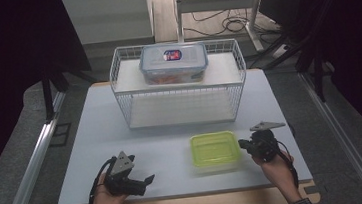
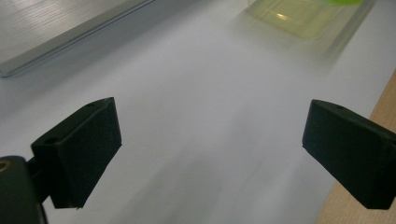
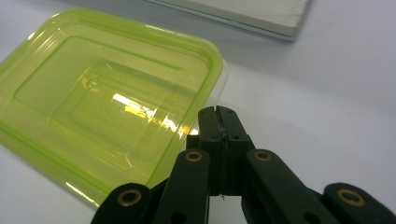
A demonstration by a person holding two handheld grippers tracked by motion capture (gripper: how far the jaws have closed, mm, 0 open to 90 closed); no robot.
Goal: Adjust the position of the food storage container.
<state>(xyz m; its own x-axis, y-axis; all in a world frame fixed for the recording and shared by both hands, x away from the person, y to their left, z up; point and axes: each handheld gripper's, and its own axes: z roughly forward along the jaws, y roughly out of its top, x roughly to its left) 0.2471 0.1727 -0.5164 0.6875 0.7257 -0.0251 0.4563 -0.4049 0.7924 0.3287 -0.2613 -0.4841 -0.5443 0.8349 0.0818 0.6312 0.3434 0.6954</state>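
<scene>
The yellow-green lidded container (image 1: pixel 214 149) sits on the white counter (image 1: pixel 122 138), in front of the wire basket (image 1: pixel 178 89). The right gripper (image 1: pixel 244 144), jaws pressed together, noses against its right edge. The left gripper (image 1: pixel 146 179) rests well apart, jaws spread wide.

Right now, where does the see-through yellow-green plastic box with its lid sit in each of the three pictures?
High view: the yellow-green plastic box lies on the white table, lower middle, just left of the right gripper.
Left gripper view: top right corner, blurred.
Right gripper view: left half, beside the shut jaws.
Shared landmark: the white table.
</scene>
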